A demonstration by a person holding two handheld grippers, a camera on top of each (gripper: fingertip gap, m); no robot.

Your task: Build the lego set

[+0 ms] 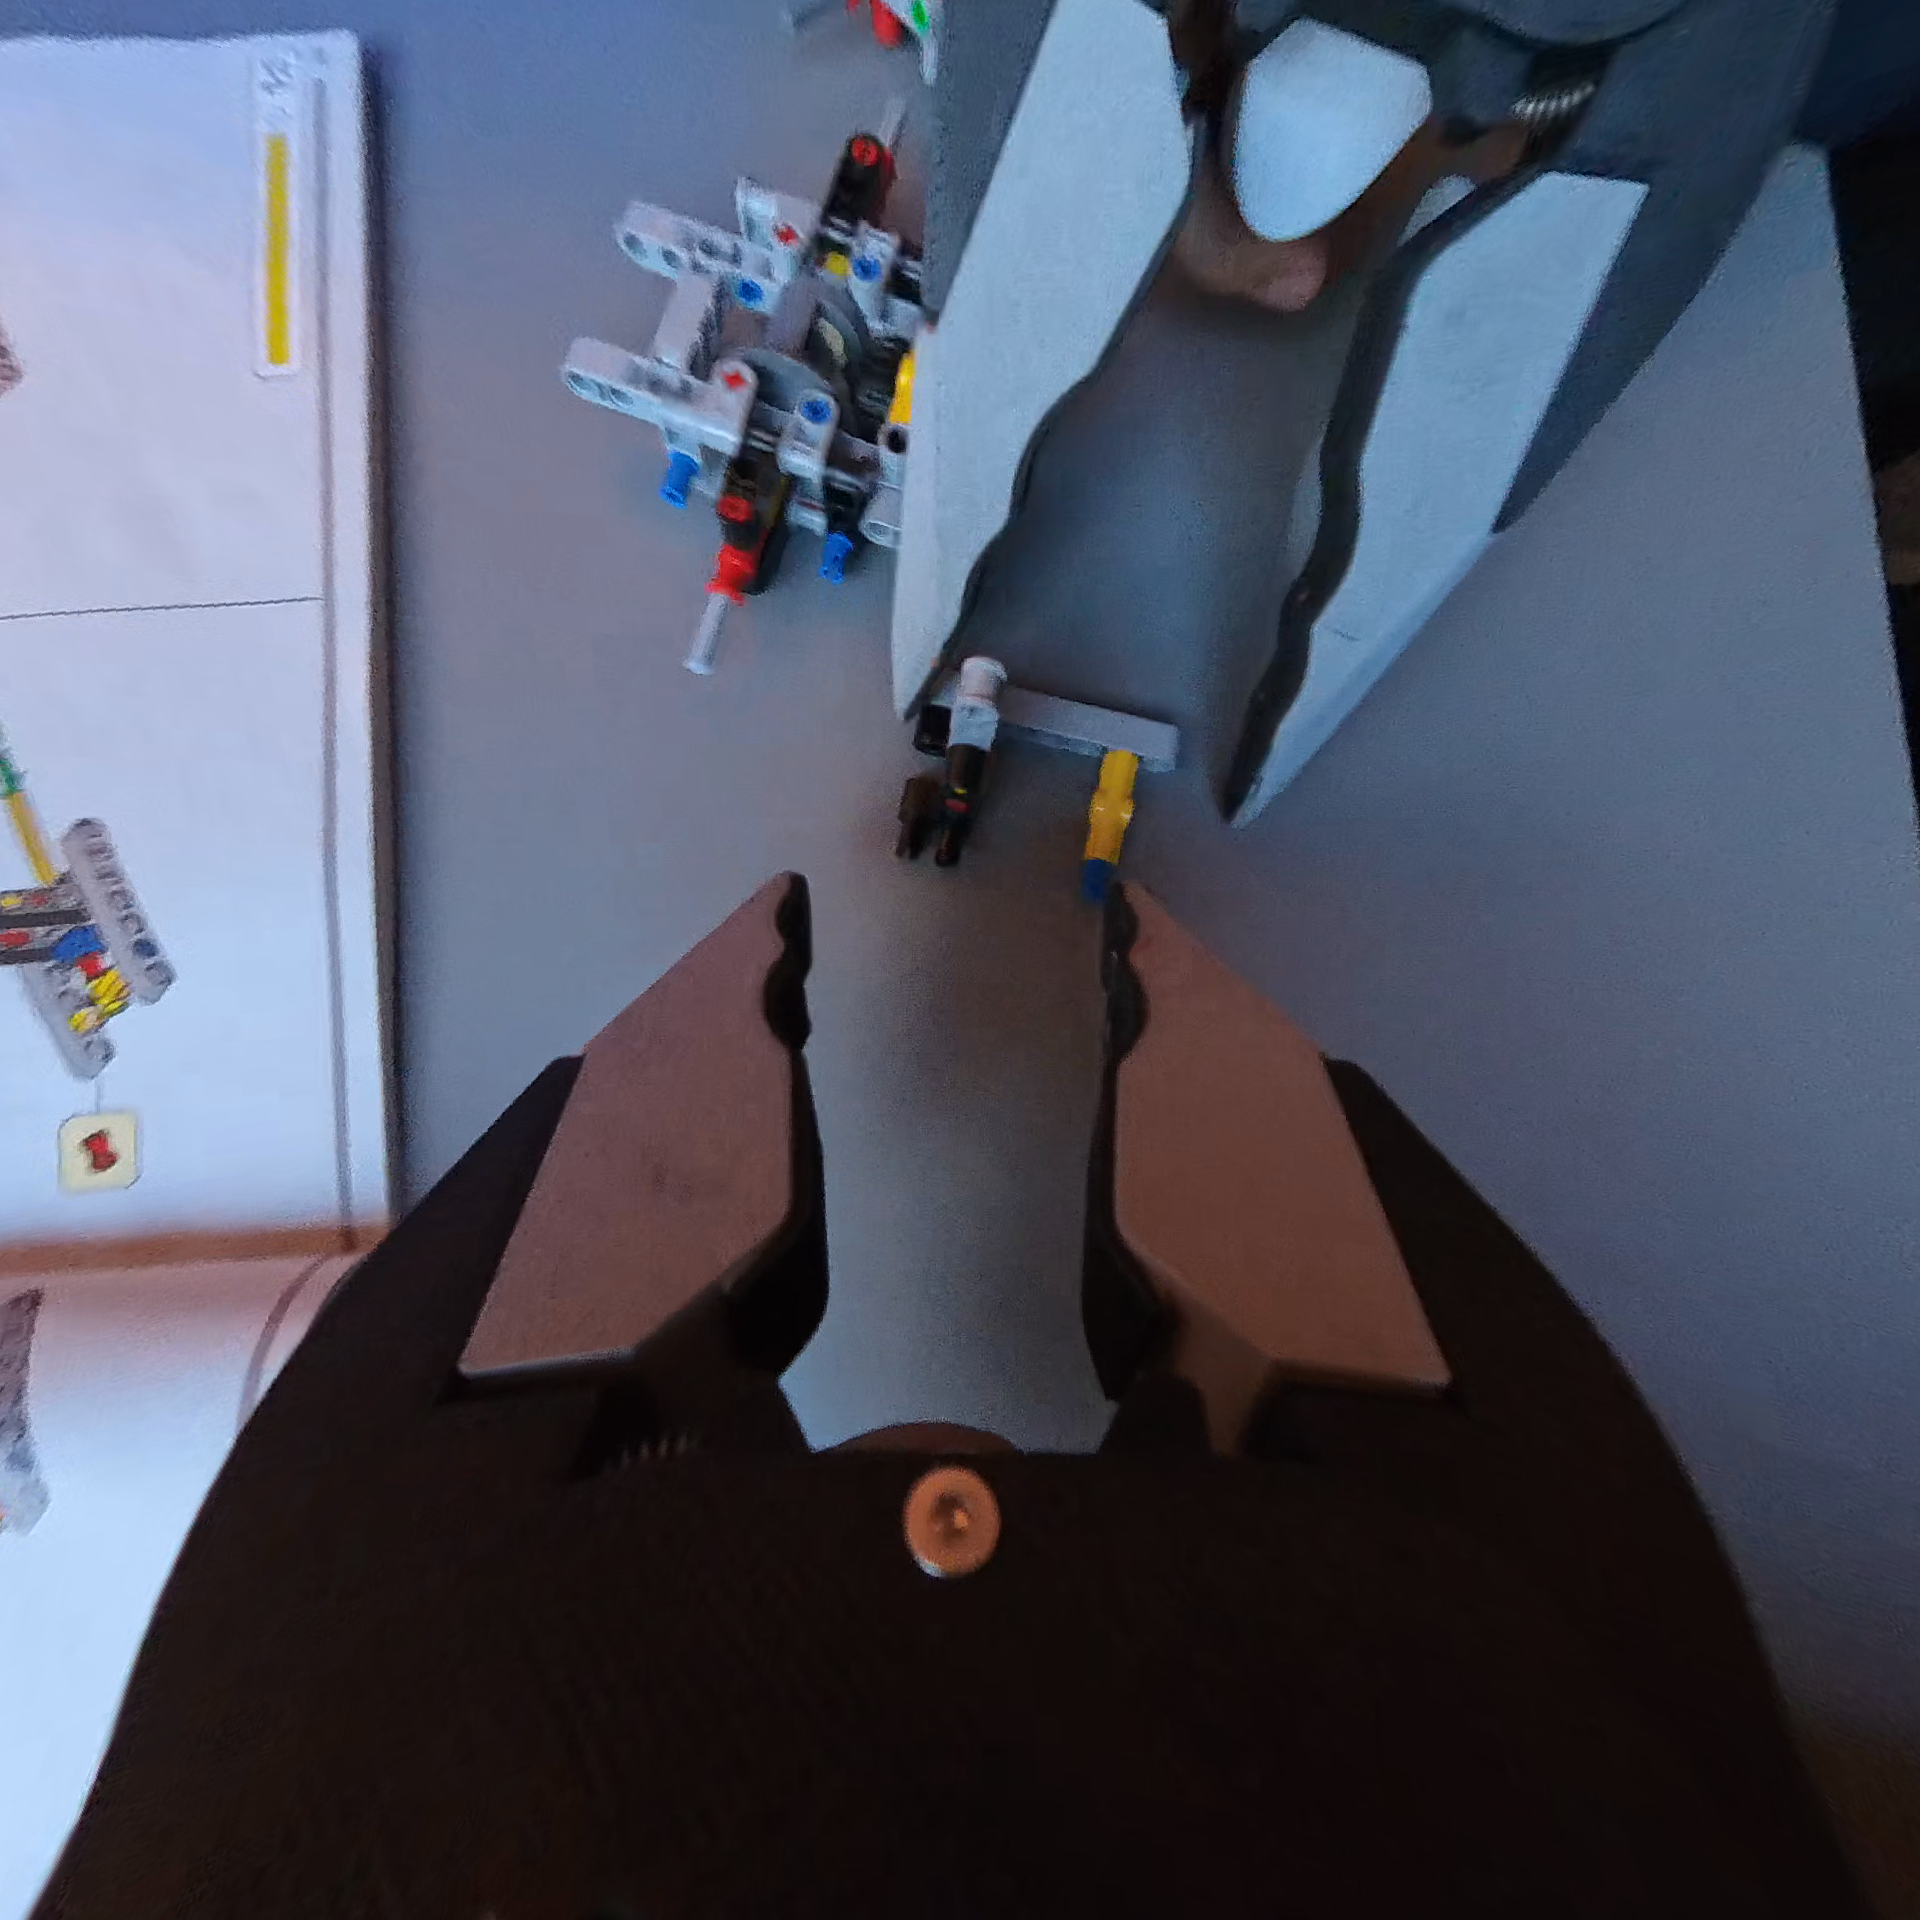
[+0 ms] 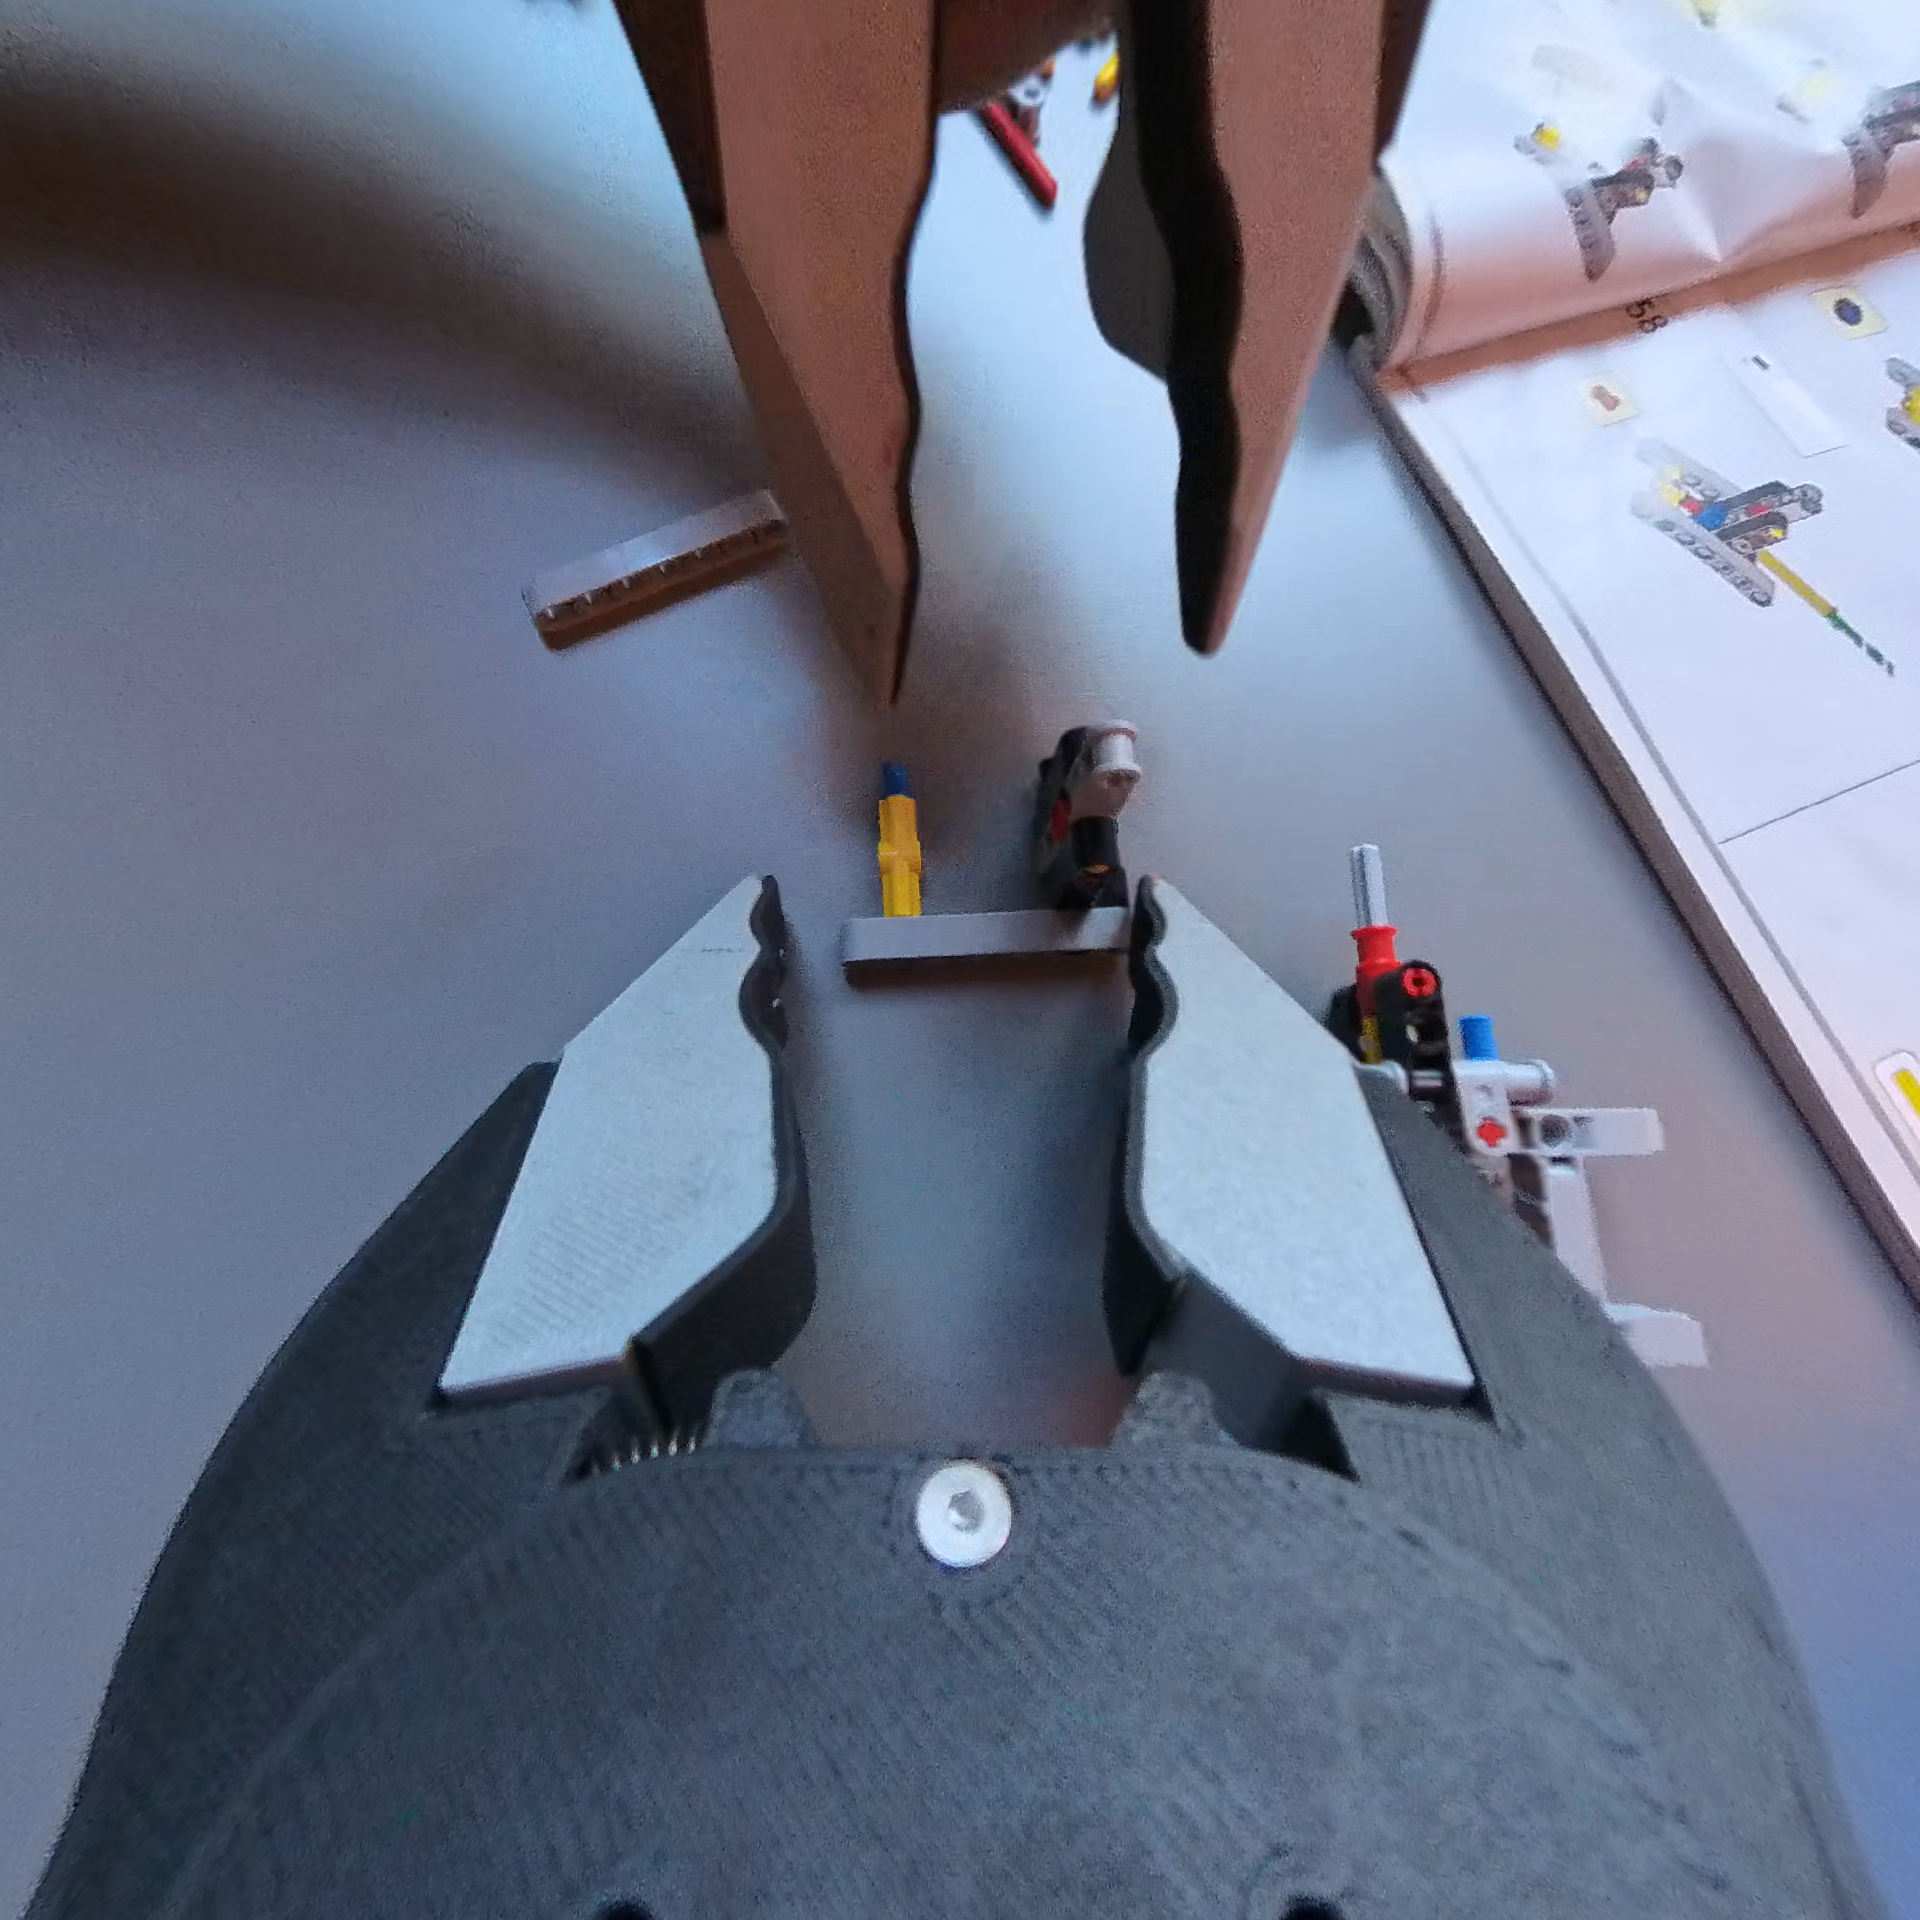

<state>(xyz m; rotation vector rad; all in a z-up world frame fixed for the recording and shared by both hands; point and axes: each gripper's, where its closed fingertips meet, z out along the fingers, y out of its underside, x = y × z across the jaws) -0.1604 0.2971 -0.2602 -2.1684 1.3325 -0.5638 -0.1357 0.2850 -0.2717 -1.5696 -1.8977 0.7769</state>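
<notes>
A small grey beam (image 2: 982, 935) lies on the grey table, with a yellow pin with a blue tip (image 2: 899, 852) and a black connector with a pale bush (image 2: 1086, 821) sticking out of it. My right gripper (image 2: 956, 904) is open around the beam. One end of the beam is at one fingertip (image 2: 1148, 935), and a gap stays at the other. My left gripper (image 1: 956, 894) is open and empty, facing the beam (image 1: 1081, 727) from the other side. One of its fingertips (image 1: 1127, 925) is close to the pin's blue tip (image 1: 1096, 878).
A larger grey assembly (image 1: 769, 384) with blue, red and black pins lies beside the right gripper; it also shows in the right wrist view (image 2: 1455, 1060). An open instruction booklet (image 1: 156, 623) lies along one side. A loose long beam (image 2: 655, 566) and a red axle (image 2: 1018, 145) lie farther off. The tips of both grippers are at nearly the same place.
</notes>
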